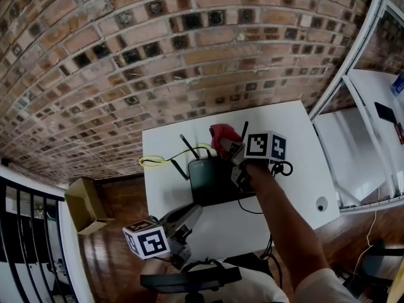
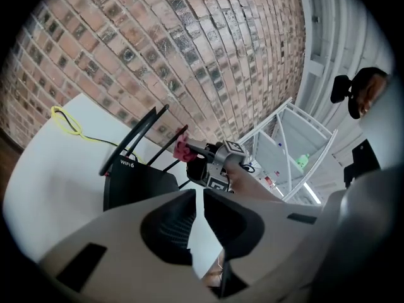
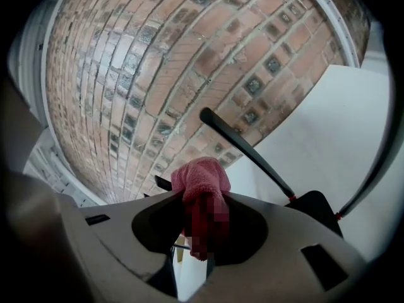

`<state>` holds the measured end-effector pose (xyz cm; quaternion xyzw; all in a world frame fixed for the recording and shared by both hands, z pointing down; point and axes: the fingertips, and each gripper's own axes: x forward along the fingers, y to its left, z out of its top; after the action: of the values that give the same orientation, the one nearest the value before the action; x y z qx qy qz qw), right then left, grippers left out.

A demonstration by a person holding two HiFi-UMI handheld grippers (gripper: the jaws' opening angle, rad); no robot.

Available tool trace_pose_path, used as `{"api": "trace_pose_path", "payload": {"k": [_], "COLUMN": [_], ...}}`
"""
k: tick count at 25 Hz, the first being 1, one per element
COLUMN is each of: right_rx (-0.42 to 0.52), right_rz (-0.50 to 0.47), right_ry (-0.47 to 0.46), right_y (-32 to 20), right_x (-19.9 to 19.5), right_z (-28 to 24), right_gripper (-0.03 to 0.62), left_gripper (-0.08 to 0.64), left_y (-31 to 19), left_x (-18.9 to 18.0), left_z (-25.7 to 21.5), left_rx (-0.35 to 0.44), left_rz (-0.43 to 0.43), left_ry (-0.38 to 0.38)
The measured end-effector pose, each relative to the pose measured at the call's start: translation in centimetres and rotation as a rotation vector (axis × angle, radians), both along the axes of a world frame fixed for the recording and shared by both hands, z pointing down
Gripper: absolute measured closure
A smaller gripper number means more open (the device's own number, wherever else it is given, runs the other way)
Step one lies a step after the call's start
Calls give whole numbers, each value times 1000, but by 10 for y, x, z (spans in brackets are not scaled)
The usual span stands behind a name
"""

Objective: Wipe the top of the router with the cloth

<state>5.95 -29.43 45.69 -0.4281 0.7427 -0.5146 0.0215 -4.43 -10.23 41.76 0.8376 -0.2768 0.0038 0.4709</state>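
A black router point(image 1: 213, 178) with thin antennas point(image 1: 188, 148) lies on the white table point(image 1: 297, 188). My right gripper point(image 1: 228, 148) hangs over the router's far right corner, shut on a red cloth point(image 1: 221, 135). In the right gripper view the cloth point(image 3: 201, 188) bulges out from between the jaws of the right gripper point(image 3: 199, 227), with an antenna point(image 3: 246, 154) and a router corner point(image 3: 315, 208) beyond. My left gripper point(image 1: 191, 213) hovers at the table's near edge, jaws shut on nothing. The left gripper point(image 2: 197, 202) faces the router point(image 2: 136, 183) and the cloth point(image 2: 182, 149).
A yellow cable point(image 1: 153, 161) loops off the table's left edge. Black cables point(image 1: 283, 168) trail right of the router. On the wooden floor at left stands a cardboard box point(image 1: 85, 204). A brick wall point(image 1: 158, 49) backs the table; a white shelf frame point(image 1: 360, 55) stands at right.
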Motion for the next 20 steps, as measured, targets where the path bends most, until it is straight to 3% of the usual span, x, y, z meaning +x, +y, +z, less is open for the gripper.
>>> {"api": "trace_pose_path", "payload": {"k": [14,20], "right_rx": [-190,-262], "right_rz": [-52,-32], "right_ry": [191,205], "right_y": [3,7], "right_x": [7,3], "right_z": [92,108], "right_gripper": [466,466], "left_gripper": [525,525], "left_y": [-8,-10], "left_x": [-3,-10], "left_z": [2,4], "left_rx": [-10,-13], "left_rz": [-52,-67], "left_ry": [3,-1]}}
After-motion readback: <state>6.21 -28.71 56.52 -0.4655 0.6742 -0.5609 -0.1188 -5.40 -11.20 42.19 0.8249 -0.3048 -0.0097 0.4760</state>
